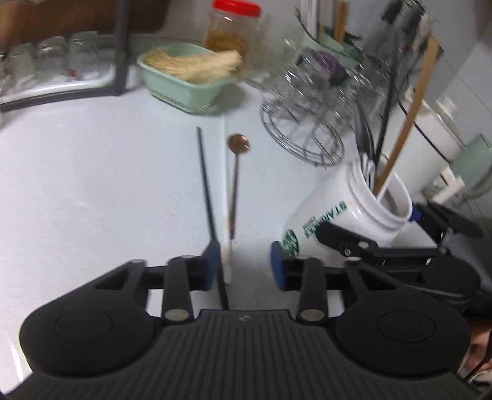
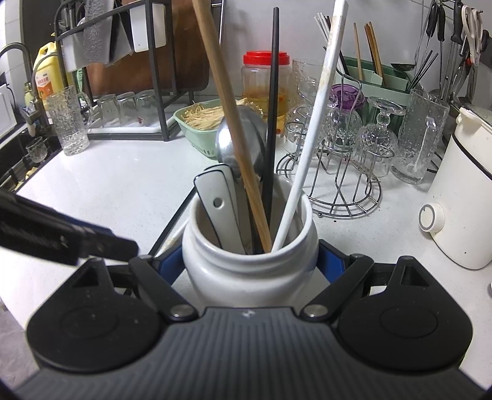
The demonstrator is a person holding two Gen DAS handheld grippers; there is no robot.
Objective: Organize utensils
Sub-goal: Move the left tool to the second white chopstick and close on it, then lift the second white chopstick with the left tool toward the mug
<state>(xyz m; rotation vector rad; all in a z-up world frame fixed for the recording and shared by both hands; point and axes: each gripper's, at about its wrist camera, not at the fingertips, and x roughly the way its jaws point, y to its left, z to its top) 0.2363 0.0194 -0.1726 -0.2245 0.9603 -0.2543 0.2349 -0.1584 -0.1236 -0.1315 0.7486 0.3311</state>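
White ceramic jar point(image 1: 347, 212) with a green Starbucks logo and green lettering on its side (the letters read mirrored or upside down from the left wrist view, so I can't spell them out). The right gripper point(image 2: 250, 261) has its blue pads pressed on both sides of the jar point(image 2: 249, 255), so it's clamped on it. Only the right view looks down into the jar: a wooden stick point(image 2: 230, 117), a black chopstick point(image 2: 272, 123), a white chopstick point(image 2: 310, 138), a metal spoon point(image 2: 243, 144) and a couple of white handles point(image 2: 220, 206).

The left gripper point(image 1: 246, 261) is open fairly wide and low over the white counter point(image 1: 92, 184), holding nothing. Between its fingers lie a black chopstick point(image 1: 206, 181), a white chopstick point(image 1: 226, 197) and a copper spoon point(image 1: 236, 166), side by side, just left of the jar.

Behind them sit a green basket point(image 1: 181, 83) of noodles, a red-lidded plastic jar point(image 1: 233, 27) and a wire rack point(image 1: 304, 135) of glasses. The right view adds a yellow oil bottle point(image 2: 46, 74) (label unreadable), a glass pitcher point(image 2: 421, 135) and a white kettle point(image 2: 461, 203).
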